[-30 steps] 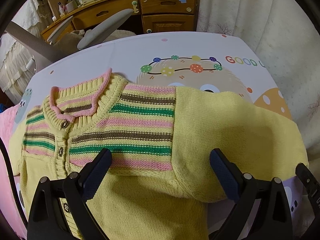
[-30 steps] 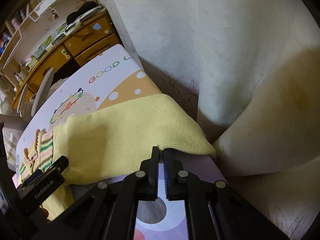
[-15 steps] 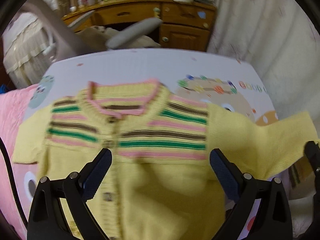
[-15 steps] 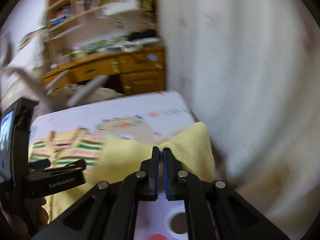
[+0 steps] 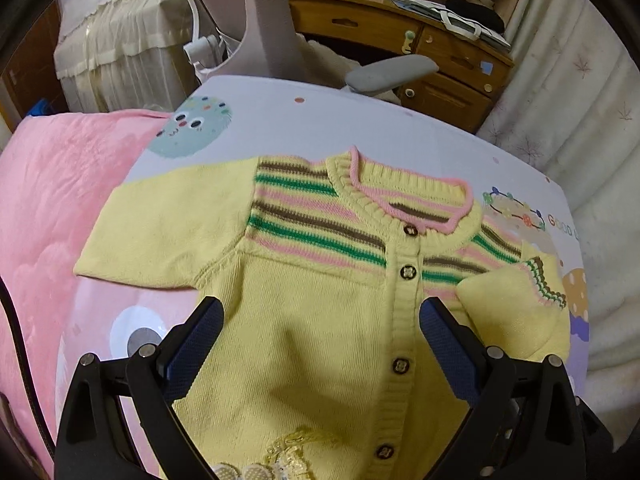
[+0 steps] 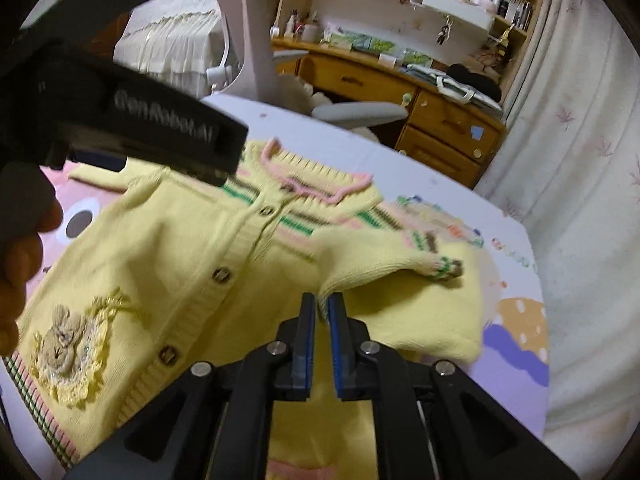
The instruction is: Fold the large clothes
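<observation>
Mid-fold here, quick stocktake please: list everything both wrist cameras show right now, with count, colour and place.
cardigan: one, yellow with striped yoke, flat on bed, buttoned
right sleeve: one, yellow, folded in over the front
bed sheet: one, white cartoon print, under cardigan
blanket: one, pink, left of sheet
chair: one, grey, behind bed
desk: one, wooden, far back
curtain: one, white, right side
left gripper: black, open above cardigan
right gripper: black, opening, sleeve edge between jaws

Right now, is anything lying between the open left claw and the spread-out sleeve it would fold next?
Nothing visible does. The left claw hovers open over the cardigan, and the flat sleeve lies bare, partly on the pink quilt.
</observation>
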`<state>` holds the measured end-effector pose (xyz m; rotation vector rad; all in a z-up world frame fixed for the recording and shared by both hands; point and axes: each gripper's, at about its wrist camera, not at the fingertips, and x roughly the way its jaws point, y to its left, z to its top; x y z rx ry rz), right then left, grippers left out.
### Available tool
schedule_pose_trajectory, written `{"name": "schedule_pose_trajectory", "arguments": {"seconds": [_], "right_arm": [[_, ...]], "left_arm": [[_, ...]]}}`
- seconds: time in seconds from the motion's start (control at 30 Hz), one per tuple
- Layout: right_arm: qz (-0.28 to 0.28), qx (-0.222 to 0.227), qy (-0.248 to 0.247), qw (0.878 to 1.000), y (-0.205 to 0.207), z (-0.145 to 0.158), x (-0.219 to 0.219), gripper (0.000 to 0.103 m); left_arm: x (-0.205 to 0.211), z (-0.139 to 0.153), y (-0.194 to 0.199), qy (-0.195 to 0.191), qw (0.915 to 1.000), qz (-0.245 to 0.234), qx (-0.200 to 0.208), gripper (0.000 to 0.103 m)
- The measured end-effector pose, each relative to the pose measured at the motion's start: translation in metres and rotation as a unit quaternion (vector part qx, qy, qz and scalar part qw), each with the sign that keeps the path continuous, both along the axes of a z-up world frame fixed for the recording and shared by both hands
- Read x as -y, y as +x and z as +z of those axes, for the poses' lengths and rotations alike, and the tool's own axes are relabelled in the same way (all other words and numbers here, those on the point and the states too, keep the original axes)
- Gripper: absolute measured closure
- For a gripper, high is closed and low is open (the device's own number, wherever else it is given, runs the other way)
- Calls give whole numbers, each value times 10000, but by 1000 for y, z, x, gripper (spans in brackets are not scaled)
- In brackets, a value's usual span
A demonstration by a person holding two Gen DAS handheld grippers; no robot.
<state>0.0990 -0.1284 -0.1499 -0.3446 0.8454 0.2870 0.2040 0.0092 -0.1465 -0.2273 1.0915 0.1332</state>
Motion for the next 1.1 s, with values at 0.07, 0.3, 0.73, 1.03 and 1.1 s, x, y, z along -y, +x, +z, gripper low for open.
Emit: {"name": "schedule_pose_trajectory", "arguments": {"seconds": [0.07,0.3,0.73,1.03,1.1], "right_arm": [[-26,-106,106,9999,-1,-2,3,79],[-327,-249,538,9977,-15,7,30,78],[-1529,-411,746,9846,-16,22,98,78],[-2294,-677,1134,9643,-8,14,141,78],[-2388,-692,1208,9610,-7,14,148,78]], "left_arm": [[3,-1,0,-81,9999,-123,-7,5],[44,17,0,-95,9947,-1020,110,5],[142,24,19,438,9700,-2392,47,6],[181,13,28,651,9574,-2806,-232,11],[186,9,30,636,9563,-2838,-304,22]]}}
